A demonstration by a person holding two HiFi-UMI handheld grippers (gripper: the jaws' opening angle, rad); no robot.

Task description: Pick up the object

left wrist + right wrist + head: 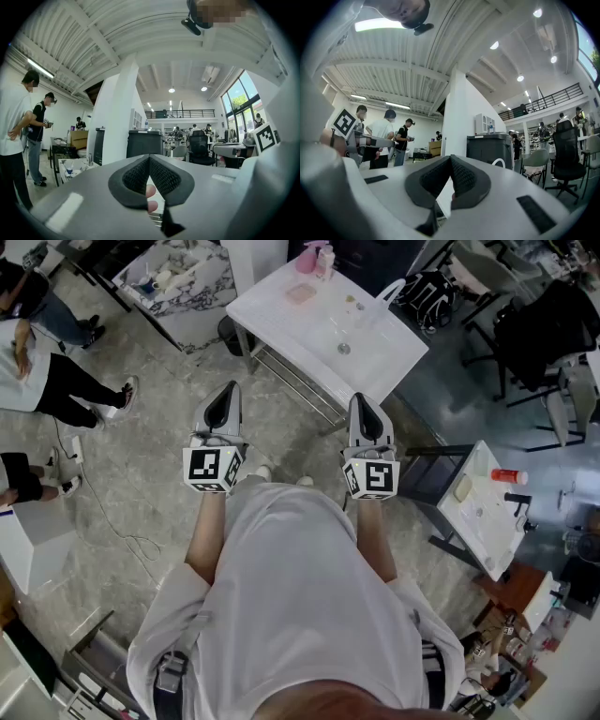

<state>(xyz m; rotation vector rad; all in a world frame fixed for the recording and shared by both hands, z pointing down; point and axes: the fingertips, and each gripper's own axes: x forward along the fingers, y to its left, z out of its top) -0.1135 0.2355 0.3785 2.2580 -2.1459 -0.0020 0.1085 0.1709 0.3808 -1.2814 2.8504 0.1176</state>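
Jaws of left gripper (pixel 223 407) and right gripper (pixel 367 416) are closed and empty. Target unclear: small items (pixel 344 349) on white table (pixel 272 307) ahead. Probably light, rigid. Pinch across the middle.

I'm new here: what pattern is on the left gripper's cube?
The cube bears black-and-white square markers; head view.

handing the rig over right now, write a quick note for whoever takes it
Left gripper: shut, empty, held level.
Right gripper: shut, empty, held level.
Things: the white table stands ahead, beyond both grippers. On it are a pink bottle, a pink flat piece and a small round piece. I cannot tell which one is the object.
Done: nothing picked up.
Left: go to the table, open a gripper, pick up the object.
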